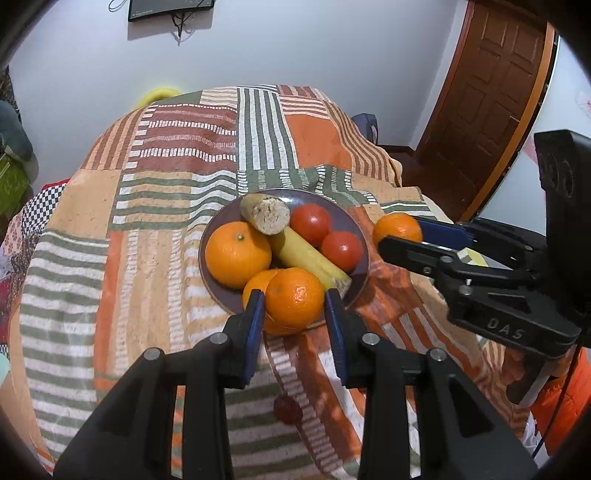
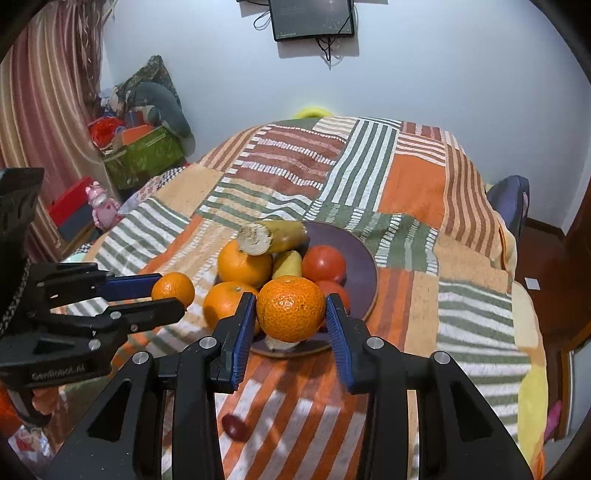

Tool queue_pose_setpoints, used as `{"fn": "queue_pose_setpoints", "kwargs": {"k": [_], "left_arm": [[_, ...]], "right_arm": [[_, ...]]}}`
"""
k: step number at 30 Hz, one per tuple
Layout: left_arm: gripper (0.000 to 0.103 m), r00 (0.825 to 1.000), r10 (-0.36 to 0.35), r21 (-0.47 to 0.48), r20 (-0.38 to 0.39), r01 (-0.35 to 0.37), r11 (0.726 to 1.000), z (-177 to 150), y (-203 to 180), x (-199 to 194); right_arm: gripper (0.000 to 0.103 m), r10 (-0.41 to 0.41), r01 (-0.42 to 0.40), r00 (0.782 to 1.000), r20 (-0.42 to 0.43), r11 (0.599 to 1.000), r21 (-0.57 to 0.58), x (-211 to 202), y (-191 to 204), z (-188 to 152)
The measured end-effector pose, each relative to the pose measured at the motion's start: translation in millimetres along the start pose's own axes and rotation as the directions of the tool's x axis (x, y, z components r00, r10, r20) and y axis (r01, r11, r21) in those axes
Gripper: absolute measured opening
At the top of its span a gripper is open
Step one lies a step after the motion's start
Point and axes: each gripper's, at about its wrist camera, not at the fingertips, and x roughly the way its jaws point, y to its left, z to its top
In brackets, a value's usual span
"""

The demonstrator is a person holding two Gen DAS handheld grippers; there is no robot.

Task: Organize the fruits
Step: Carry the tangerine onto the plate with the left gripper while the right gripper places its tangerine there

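Note:
A dark purple plate (image 1: 225, 295) (image 2: 360, 254) sits on the striped bedcover. It holds a large orange (image 1: 237, 254) (image 2: 244, 263), another orange (image 1: 258, 286) (image 2: 221, 304), two tomatoes (image 1: 341, 245) (image 2: 324, 264), a banana (image 1: 308, 258) and a cut stalk piece (image 1: 265, 213) (image 2: 269, 236). My left gripper (image 1: 294, 302) (image 2: 168, 293) is shut on a small orange (image 1: 294, 298) (image 2: 173, 289) above the plate's near-left rim. My right gripper (image 2: 290, 308) (image 1: 400, 230) is shut on another small orange (image 2: 290, 308) (image 1: 397, 229) above the plate's right rim.
A small dark red fruit (image 1: 287, 410) (image 2: 235, 427) lies on the bedcover (image 1: 166, 221) below the grippers. A green box with clutter (image 2: 144, 153) stands left of the bed. A wooden door (image 1: 491, 96) is at the right. A wall screen (image 2: 312, 18) hangs behind.

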Motion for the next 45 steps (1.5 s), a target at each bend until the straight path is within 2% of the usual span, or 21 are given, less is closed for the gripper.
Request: {"fn": "queue_pose_setpoints", "kwargs": {"k": [8, 16, 24, 28, 31, 36, 45], "left_arm": [[0.033, 1.0, 0.019, 0.005, -0.006, -0.019, 1.0, 13, 4, 23], [0.033, 1.0, 0.008, -0.032, -0.024, -0.009, 0.999, 20, 13, 48], [0.033, 0.999, -0.01, -0.028, -0.045, 0.009, 1.0, 25, 12, 60], [0.033, 0.997, -0.007, -0.027, -0.078, 0.005, 1.0, 23, 12, 65], [0.033, 0.997, 0.008, -0.025, -0.072, -0.01, 1.0, 21, 13, 59], [0.033, 0.998, 0.034, -0.039, -0.048, -0.036, 0.999, 17, 17, 38], [0.033, 0.996, 0.093, -0.056, 0.007, -0.093, 0.994, 7, 17, -15]], "right_arm": [[0.035, 0.017, -0.017, 1.0, -0.004, 1.0, 0.014, 27, -11, 12], [0.035, 0.004, -0.004, 0.999, -0.054, 1.0, 0.01, 58, -19, 11], [0.036, 0.018, -0.017, 0.998, -0.054, 1.0, 0.011, 64, -21, 14], [0.039, 0.037, -0.037, 0.995, -0.093, 0.999, 0.0, 70, -20, 14], [0.044, 0.039, -0.039, 0.995, -0.097, 0.999, -0.004, 70, -18, 11], [0.044, 0.033, -0.033, 0.996, -0.08, 0.999, -0.002, 54, -15, 11], [0.044, 0.054, -0.053, 0.998, -0.013, 0.998, 0.02, -4, 0, 4]]}}
